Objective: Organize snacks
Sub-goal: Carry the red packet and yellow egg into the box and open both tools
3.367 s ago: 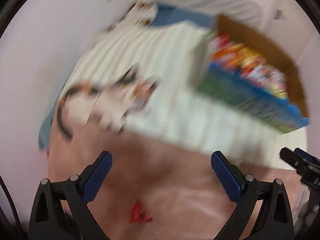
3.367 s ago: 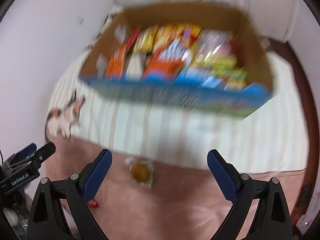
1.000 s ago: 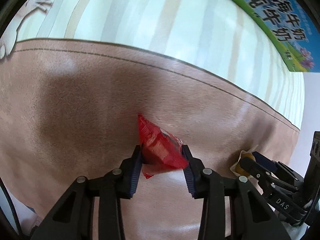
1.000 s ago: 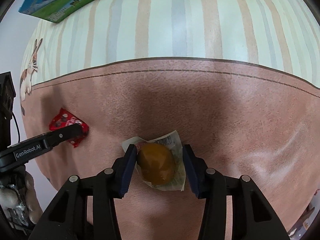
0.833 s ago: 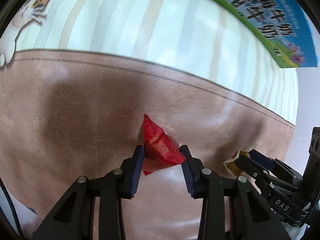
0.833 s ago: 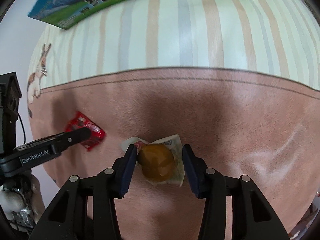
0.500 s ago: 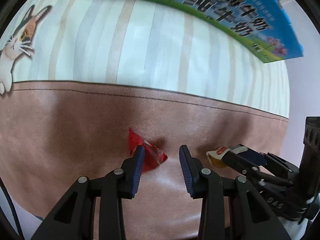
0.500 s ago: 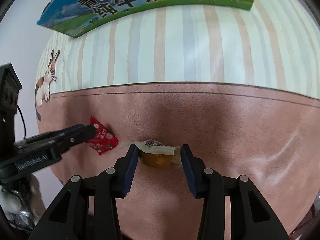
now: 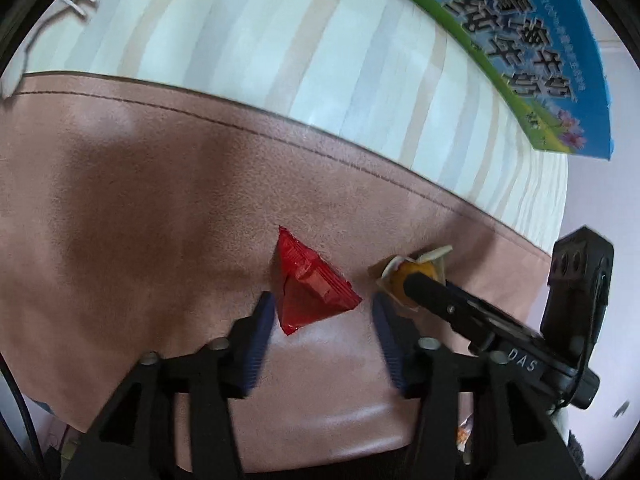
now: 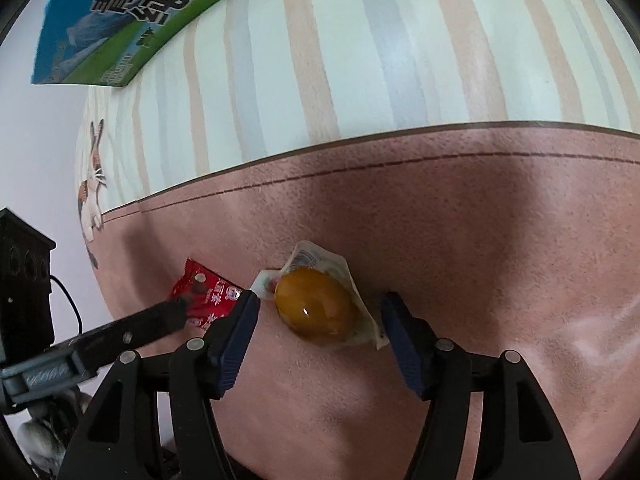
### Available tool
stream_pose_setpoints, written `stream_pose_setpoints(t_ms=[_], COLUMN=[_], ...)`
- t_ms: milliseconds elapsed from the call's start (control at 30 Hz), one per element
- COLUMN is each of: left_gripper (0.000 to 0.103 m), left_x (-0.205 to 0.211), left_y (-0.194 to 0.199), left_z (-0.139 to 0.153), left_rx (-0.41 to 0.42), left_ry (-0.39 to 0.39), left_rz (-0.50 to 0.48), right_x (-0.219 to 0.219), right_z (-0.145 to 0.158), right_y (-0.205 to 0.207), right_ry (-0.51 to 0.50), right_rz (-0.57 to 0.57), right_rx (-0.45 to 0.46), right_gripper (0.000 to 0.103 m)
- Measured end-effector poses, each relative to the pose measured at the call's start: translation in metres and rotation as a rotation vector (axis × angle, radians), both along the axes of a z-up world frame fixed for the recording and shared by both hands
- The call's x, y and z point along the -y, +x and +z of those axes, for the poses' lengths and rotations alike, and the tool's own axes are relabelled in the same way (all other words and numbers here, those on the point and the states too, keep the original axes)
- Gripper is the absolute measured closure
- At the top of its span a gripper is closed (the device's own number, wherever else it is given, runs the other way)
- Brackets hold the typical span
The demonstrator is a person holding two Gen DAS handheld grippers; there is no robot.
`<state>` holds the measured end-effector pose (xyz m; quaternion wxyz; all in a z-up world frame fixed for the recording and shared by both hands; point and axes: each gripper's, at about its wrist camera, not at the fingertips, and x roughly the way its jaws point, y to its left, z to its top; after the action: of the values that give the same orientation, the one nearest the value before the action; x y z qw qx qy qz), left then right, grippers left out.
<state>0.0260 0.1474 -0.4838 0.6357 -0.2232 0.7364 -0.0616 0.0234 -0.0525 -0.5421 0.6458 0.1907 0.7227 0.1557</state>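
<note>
A red triangular snack packet (image 9: pixel 310 286) lies on the pink-brown mat, between the open jaws of my left gripper (image 9: pixel 322 304); the fingers do not touch it. It also shows in the right wrist view (image 10: pixel 204 294). A round orange snack in a clear wrapper (image 10: pixel 316 306) lies on the mat between the open jaws of my right gripper (image 10: pixel 318 314), free of both pads. In the left wrist view the orange snack (image 9: pixel 414 274) sits just right of the red packet, behind the right gripper's finger.
A blue and green printed carton (image 9: pixel 532 60) stands at the back on the striped cloth (image 9: pixel 280 40); it also shows in the right wrist view (image 10: pixel 120 20). A cat print (image 10: pixel 92 200) marks the cloth's left edge. The mat's front edge is close below both grippers.
Both grippers have opened: the red packet and the orange snack, held a second ago, now lie loose on the mat. Both grippers have lowered closer to the mat.
</note>
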Motion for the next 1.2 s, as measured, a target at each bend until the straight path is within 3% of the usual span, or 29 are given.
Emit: stream_pose_setpoints(t_ms=[133,167,233,300,367,600,800,900,1200], left_gripper=[0.049,0.049,0.051,0.054,0.067,0.069,0.069,0.069,0.069], left_x=[0.014,0.017,0.017,0.017,0.017,0.019,0.006,0.001,0.009], left_y=[-0.001,-0.001,0.002,0.003,0.003,0.003,0.008,0.015,0.063], left_z=[-0.024,-0.029,-0.034,-0.033,-0.025,-0.007,0.039,0.072,0.197], left_rx=[-0.071,-0.08,-0.057,-0.037,-0.005,0.027,0.104,0.161,0.394], left_ry=[0.002,0.012,0.046,0.06,0.073,0.086,0.047,0.02,-0.038], left_rz=[-0.032,-0.032,-0.001,0.011,-0.003,-0.027,0.002,0.008,-0.061], right_x=[-0.01,-0.011,-0.009,-0.004,-0.002,0.005,0.03,0.036,0.051], right_z=[0.0,-0.001,-0.003,-0.004,-0.002,0.011,0.036,0.063,0.187], right_y=[0.0,-0.001,-0.001,-0.002,-0.003,-0.009,-0.009,-0.005,0.045], right_ry=[-0.047,-0.058,-0.058,-0.044,-0.034,-0.024,0.026,0.057,0.141], right_rz=[0.047,0.046,0.028,0.008,-0.005,-0.013,-0.058,-0.07,-0.089], right_rx=[0.023,0.027,0.032,0.029,0.033,0.06,0.087,0.127,0.36], right_gripper=[0.039,0.046,0.048,0.052,0.053,0.054,0.055,0.055,0.055])
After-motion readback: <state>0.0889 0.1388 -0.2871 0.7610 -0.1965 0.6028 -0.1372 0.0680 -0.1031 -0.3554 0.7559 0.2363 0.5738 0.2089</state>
